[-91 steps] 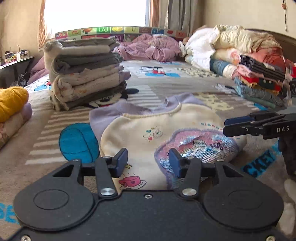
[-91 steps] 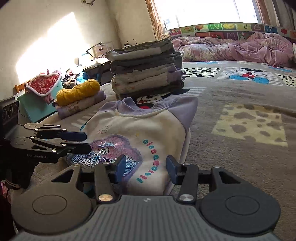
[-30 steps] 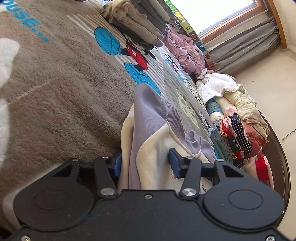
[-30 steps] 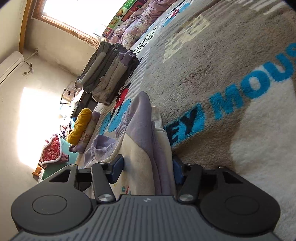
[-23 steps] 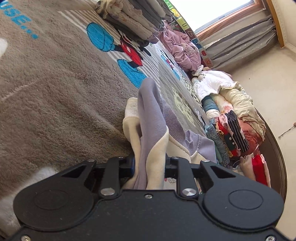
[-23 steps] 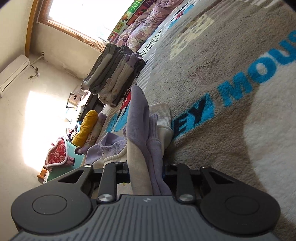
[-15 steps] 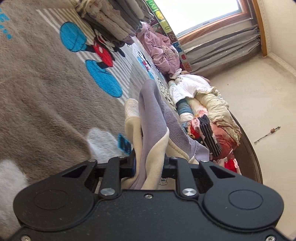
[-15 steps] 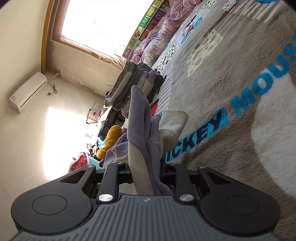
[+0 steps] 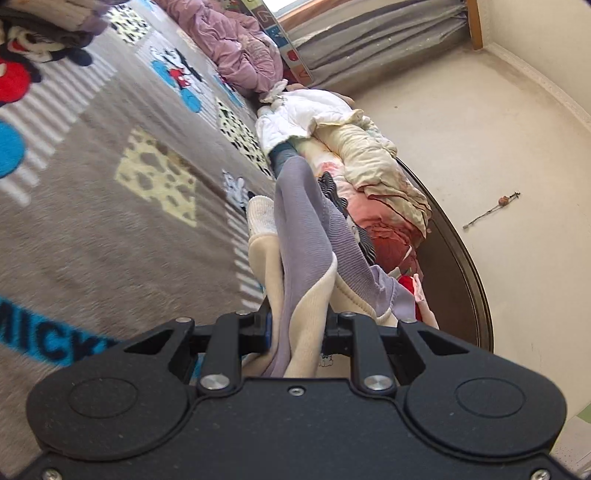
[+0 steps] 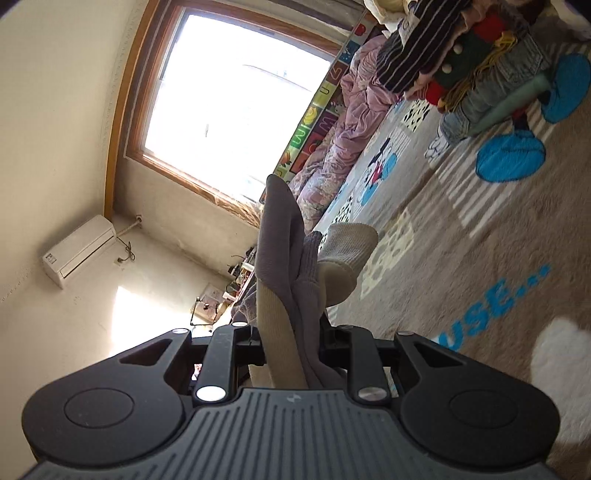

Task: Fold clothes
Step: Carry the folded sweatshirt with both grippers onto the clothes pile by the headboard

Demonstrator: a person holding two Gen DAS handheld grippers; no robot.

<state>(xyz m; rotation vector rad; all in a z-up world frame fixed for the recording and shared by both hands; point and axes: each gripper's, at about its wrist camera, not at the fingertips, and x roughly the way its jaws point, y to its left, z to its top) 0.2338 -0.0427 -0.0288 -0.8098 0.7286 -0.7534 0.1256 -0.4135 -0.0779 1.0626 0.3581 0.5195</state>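
Observation:
A cream sweatshirt with lilac sleeves (image 9: 303, 258) is held up off the grey Mickey Mouse blanket (image 9: 110, 206). My left gripper (image 9: 297, 325) is shut on one folded edge of it, cream and lilac layers bunched between the jaws. My right gripper (image 10: 291, 339) is shut on the other edge of the sweatshirt (image 10: 284, 258), with a cream cuff sticking out to the right. Both cameras are rolled sideways. The rest of the garment hangs below and is hidden.
A heap of unfolded clothes (image 9: 351, 177) lies by the dark headboard (image 9: 461, 258); it also shows in the right wrist view (image 10: 461, 62). A pink quilt (image 9: 236, 51) lies by the window (image 10: 236, 92). A folded stack's corner (image 9: 44, 18) is at top left.
Both grippers closed on the sweatshirt's edges about a second ago and have since lifted it off the blanket, tilting and swinging upward; the blanket now lies farther away.

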